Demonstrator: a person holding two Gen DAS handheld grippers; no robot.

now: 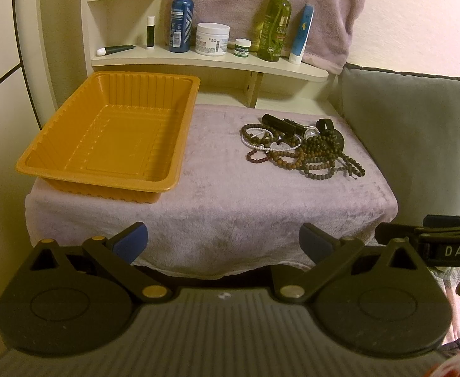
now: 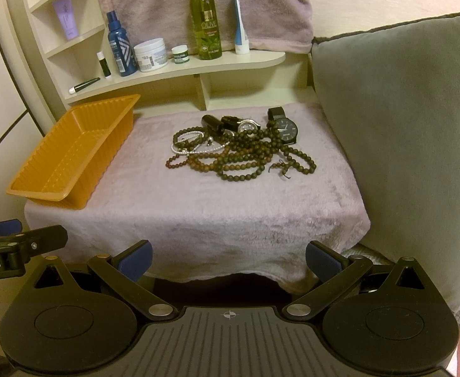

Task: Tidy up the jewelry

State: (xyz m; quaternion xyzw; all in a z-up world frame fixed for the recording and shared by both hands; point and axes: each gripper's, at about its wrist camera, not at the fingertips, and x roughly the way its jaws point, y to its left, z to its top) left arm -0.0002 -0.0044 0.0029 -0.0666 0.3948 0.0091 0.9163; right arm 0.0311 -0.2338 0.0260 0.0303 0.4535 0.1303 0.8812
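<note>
Right wrist view shows the jewelry pile [image 2: 242, 147] lying on the far right part of the desk, on a pale lilac towel [image 2: 198, 220] that covers the desk top and hangs over its near edge. In the pile are several strings of dark brown beads [image 2: 261, 163], a thin white bead bracelet [image 2: 195, 147], a black watch [image 2: 285, 128] at the right back, a silver-faced watch [image 2: 247, 125] beside it and a small black cylinder [image 2: 212, 124] at the back. The strands are tangled and overlap each other.

To the left of the pile, well apart from it, an orange plastic tray [image 1: 72, 144] sits on the same towel; nothing is inside it.

Both claws are in front of the near edge of the desk and touch nothing. The left claw [image 1: 223, 245] has its blue pads wide apart, and the right claw [image 2: 228, 259] has its pads wide apart also; each holds nothing.

Behind the desk a curved shelf [image 2: 198, 66] carries a blue bottle [image 2: 119, 47], a white jar [image 2: 150, 55], a green olive spray bottle [image 2: 205, 25] and a white tube [image 2: 239, 22]. A gray cushion [image 2: 402, 125] stands at the right side of the desk
</note>
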